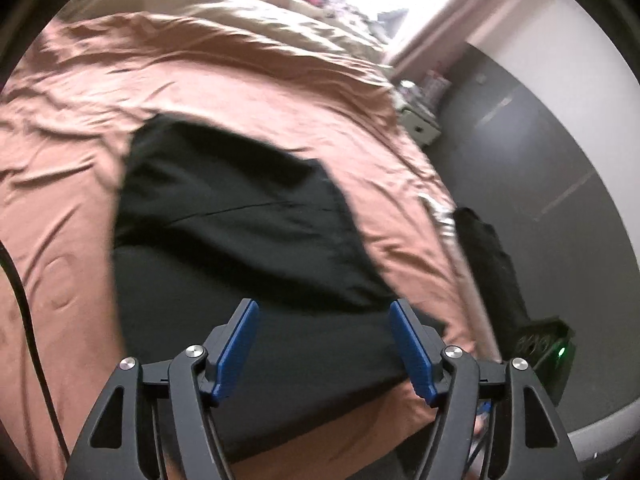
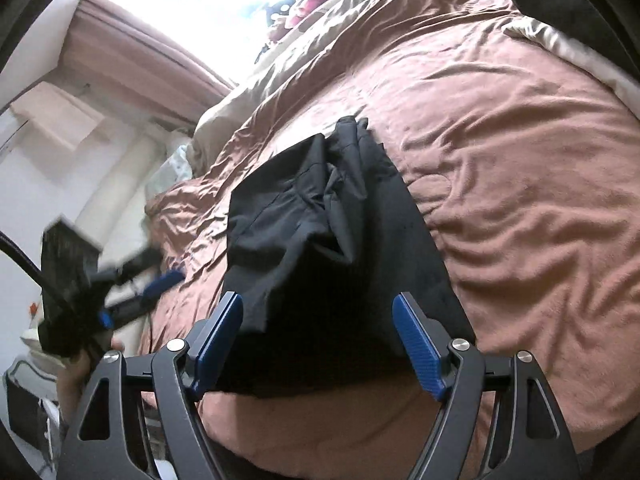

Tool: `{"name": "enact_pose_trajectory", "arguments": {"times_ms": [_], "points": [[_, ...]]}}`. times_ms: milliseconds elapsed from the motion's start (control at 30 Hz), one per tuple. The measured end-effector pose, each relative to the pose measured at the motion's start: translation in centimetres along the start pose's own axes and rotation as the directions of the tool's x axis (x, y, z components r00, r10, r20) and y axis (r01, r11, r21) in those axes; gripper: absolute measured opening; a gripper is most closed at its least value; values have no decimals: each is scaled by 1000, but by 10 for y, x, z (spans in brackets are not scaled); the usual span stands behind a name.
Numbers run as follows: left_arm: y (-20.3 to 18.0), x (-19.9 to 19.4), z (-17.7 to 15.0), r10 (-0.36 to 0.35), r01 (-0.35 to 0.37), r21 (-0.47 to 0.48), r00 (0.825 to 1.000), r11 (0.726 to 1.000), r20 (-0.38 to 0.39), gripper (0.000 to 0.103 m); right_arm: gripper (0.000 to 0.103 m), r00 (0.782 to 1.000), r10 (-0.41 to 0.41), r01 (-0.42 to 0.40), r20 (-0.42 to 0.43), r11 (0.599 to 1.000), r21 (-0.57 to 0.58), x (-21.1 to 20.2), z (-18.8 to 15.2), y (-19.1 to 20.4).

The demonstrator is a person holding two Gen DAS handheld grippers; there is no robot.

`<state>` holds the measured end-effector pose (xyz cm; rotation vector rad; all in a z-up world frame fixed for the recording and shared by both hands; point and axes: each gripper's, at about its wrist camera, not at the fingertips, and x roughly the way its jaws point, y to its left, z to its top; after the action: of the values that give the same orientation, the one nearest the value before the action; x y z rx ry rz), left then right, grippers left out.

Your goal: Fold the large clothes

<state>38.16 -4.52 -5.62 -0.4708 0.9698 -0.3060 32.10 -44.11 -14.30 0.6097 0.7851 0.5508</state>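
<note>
I hold my left gripper (image 1: 322, 346) and right gripper (image 2: 318, 342), fingers apart, above the black folded garment (image 1: 240, 216) (near edge) on the rust-pink rumpled bedspread (image 1: 248, 80).

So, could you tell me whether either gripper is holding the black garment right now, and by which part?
Nothing is held: the left gripper and right gripper are both open above the black garment.

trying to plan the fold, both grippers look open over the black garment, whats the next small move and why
Probably lower the right gripper onto the near edge of the black garment and close. Both it and the left gripper are open and hold nothing, and the garment lies partly bunched on the brown bedspread, so it needs gripping before any fold.
</note>
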Motion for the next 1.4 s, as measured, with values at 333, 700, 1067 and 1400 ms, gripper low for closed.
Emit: {"name": "enact_pose_trajectory", "arguments": {"times_ms": [333, 700, 1067, 1400], "points": [[86, 0, -39, 145, -152, -177, 988, 972, -54, 69, 16, 998, -48, 50, -49, 998, 33, 36, 14, 2], [67, 14, -66, 53, -69, -139, 992, 988, -114, 65, 12, 1000, 11, -9, -15, 991, 131, 13, -18, -47], [43, 18, -67, 48, -61, -88, 989, 994, -139, 50, 9, 1000, -6, 6, -4, 986, 168, 2, -24, -70], [38, 27, -68, 47, -53, -35, 987, 998, -154, 50, 11, 1000, -7, 7, 3, 980, 200, -13, -25, -81]]}}
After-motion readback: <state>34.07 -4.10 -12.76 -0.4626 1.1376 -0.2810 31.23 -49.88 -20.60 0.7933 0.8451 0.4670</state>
